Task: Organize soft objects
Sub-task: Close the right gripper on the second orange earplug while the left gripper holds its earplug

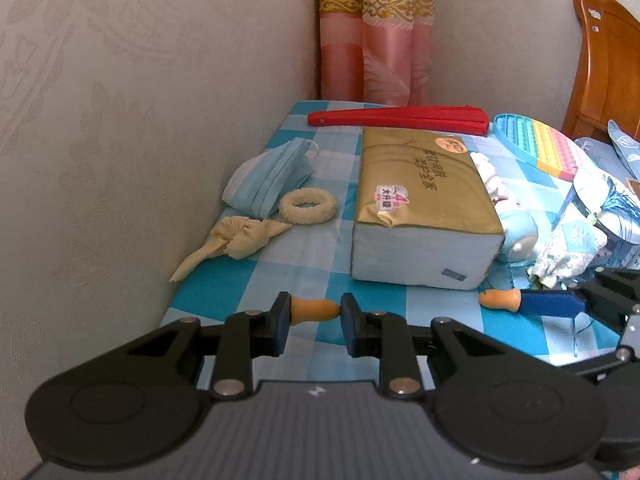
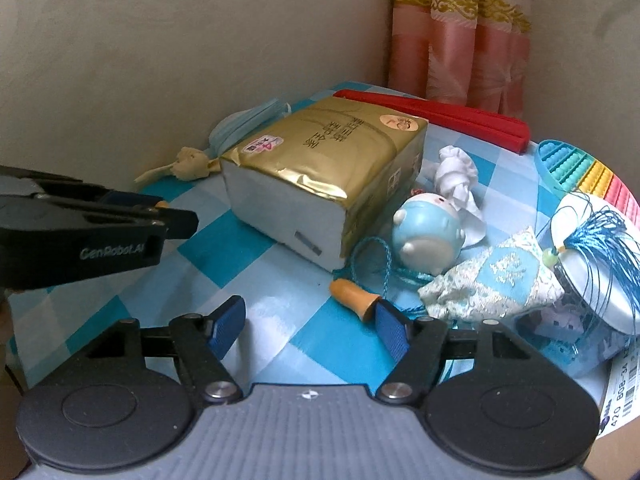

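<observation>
The left tool is clamping an orange earplug between its pads, hovering above the checkered worktop near the gold tissue pack. The right tool is standing with its fingers apart, a second orange earplug lying just beside its right pad.

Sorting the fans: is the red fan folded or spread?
Folded: the red fan lies as one narrow closed bar behind the tissue pack.
</observation>
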Available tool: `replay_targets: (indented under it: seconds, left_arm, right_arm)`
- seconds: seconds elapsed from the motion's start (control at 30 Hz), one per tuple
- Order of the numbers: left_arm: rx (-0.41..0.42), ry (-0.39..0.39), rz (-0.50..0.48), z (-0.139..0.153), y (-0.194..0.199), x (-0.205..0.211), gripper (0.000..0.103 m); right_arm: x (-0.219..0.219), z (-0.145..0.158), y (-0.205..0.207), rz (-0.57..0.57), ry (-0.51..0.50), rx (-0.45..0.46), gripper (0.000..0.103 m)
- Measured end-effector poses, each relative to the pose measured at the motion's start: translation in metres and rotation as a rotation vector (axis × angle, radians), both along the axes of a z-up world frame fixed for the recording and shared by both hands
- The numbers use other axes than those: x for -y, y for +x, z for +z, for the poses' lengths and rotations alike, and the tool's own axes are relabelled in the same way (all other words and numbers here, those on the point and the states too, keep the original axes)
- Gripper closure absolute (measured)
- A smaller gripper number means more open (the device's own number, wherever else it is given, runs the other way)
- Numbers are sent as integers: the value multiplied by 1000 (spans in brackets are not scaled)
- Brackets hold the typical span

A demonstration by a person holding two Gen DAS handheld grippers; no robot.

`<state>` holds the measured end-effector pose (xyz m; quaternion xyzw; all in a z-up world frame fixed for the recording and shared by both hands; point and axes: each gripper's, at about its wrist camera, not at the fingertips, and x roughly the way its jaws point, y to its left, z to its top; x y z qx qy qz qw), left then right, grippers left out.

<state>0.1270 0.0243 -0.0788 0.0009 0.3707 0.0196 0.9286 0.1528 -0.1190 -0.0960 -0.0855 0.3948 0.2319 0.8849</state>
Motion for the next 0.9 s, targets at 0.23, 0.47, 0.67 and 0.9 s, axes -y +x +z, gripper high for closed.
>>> replay_targets:
  seconds: [0.23, 0.47, 0.67, 0.9]
  left_arm:
    - [-3, 0, 3, -1, 1, 0, 78]
    - [-11, -7, -9, -4, 3, 1, 78]
    - [-23, -26, -29, -3, 3, 1, 78]
    - [-40, -53, -74, 3, -3, 3, 78]
  right_arm:
    - [-4, 0, 9, -35, -14, 14, 37]
    - [-1, 2, 10, -88, -37, 26, 60]
    - [1, 3, 9, -101, -52, 26, 71]
    - [6, 13, -8, -73, -61, 29, 71]
